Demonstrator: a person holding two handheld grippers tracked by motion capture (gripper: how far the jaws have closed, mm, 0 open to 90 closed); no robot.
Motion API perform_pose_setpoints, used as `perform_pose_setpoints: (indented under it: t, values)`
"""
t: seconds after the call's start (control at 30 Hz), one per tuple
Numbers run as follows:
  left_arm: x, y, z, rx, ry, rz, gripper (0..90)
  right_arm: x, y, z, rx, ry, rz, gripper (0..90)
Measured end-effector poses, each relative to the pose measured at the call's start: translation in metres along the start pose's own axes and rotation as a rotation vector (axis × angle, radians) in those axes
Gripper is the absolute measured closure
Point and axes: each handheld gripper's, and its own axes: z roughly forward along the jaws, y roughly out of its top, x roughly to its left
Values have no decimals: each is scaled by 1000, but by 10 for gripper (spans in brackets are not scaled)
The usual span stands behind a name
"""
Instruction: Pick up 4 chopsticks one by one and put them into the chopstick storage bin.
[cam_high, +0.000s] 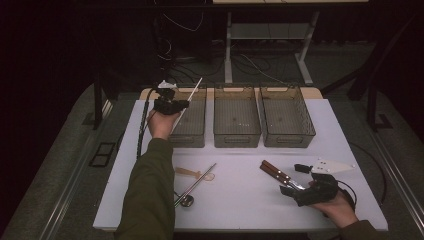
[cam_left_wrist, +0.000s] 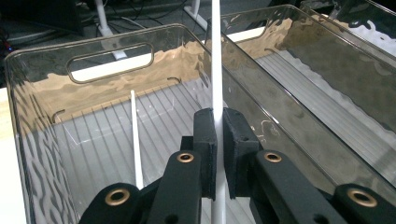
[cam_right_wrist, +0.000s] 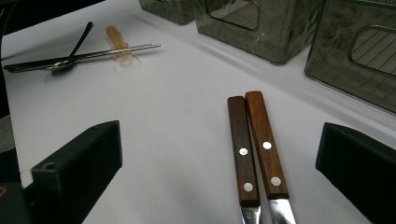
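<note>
White tabletop (cam_high: 240, 165) carries three clear bins along its far edge, with loose cutlery nearer the front edge. Left gripper (cam_high: 172, 105) hangs over the left bin (cam_high: 192, 137), its jaws pinched tight on a white chopstick (cam_left_wrist: 216, 70) that stands close to upright between them and slants away over the bin's far rim in the high view. A second white chopstick (cam_left_wrist: 136, 140) already lies on that bin's ribbed floor, near its left wall as the left gripper view shows it. Step in hand, by judgement: sorting, with this chopstick about to join its pair. Next move calls for lowering the stick's bottom end inside the bin walls, tipping it toward level, then parting the jaws (releasing from height would likely let it bounce or lean on the rim). Right gripper (cam_high: 312, 192) rests near the front right corner with its jaws set wide and nothing between the pads. Two knives (cam_right_wrist: 254, 149) with wooden handles lie side by side, touching, straight ahead of it. These appear to be its next pick, and closing on both handles together would need the jaws centred across the pair. Middle bin (cam_high: 237, 120) and right bin (cam_high: 286, 117) hold no cutlery. A metal chopstick pair (cam_high: 197, 182), a spoon (cam_high: 186, 201) and a pale spoon (cam_high: 192, 173) wait near the front edge, left of centre.
</note>
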Motion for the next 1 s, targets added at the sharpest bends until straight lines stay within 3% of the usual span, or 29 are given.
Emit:
perform_pose_setpoints:
  t: [0.2,0.37,0.43,0.63,0.73,1.0]
  values:
    - [-2,-2,-1,69,20,30,839,0,0,0,1,0,-1,7]
    - [-2,-11,4,111,25,19,839,0,0,0,3,-1,-3,7]
    - [-4,-10,3,117,28,37,839,1,0,0,4,-1,-3,7]
    - [-3,-11,5,121,34,14,831,1,0,0,4,-2,-4,7]
    - [-2,-11,5,123,47,7,744,0,0,0,3,-1,-4,7]
    - [-3,-11,4,109,48,15,637,1,0,0,4,-1,-2,7]
